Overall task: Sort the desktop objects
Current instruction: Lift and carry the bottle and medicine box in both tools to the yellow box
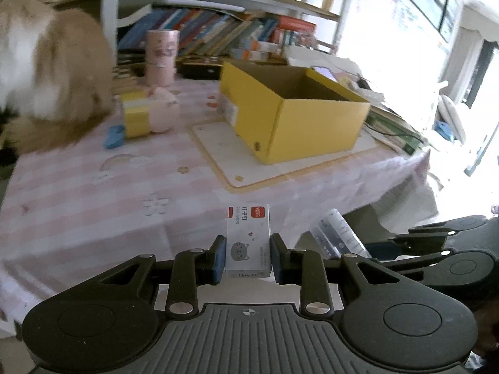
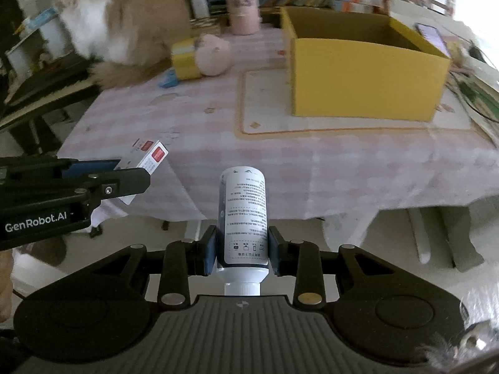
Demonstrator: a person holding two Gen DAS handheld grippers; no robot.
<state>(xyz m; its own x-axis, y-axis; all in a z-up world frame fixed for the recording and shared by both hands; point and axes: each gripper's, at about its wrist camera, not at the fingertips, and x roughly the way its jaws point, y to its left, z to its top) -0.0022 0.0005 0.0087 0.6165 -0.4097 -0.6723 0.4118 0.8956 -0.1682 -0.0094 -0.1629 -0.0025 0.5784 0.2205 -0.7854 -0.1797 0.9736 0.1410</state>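
My left gripper (image 1: 248,257) is shut on a small white staple box (image 1: 248,240) with a red label and a cat drawing, held off the table's front edge. My right gripper (image 2: 241,251) is shut on a white bottle (image 2: 244,215) with printed text, its cap toward the camera. The open yellow cardboard box (image 1: 299,115) stands on a mat at the table's right, and shows in the right wrist view (image 2: 361,78). The left gripper with the staple box (image 2: 146,159) shows at the left of the right wrist view; the bottle (image 1: 340,233) shows right of the left gripper.
A fluffy orange and white cat (image 2: 121,21) sits on the table's far left. Near it lie a pink plush (image 2: 213,54), a yellow box (image 2: 184,59) and a blue item (image 2: 168,79). A pink canister (image 2: 243,7) stands behind. Books and a phone (image 2: 432,35) lie right.
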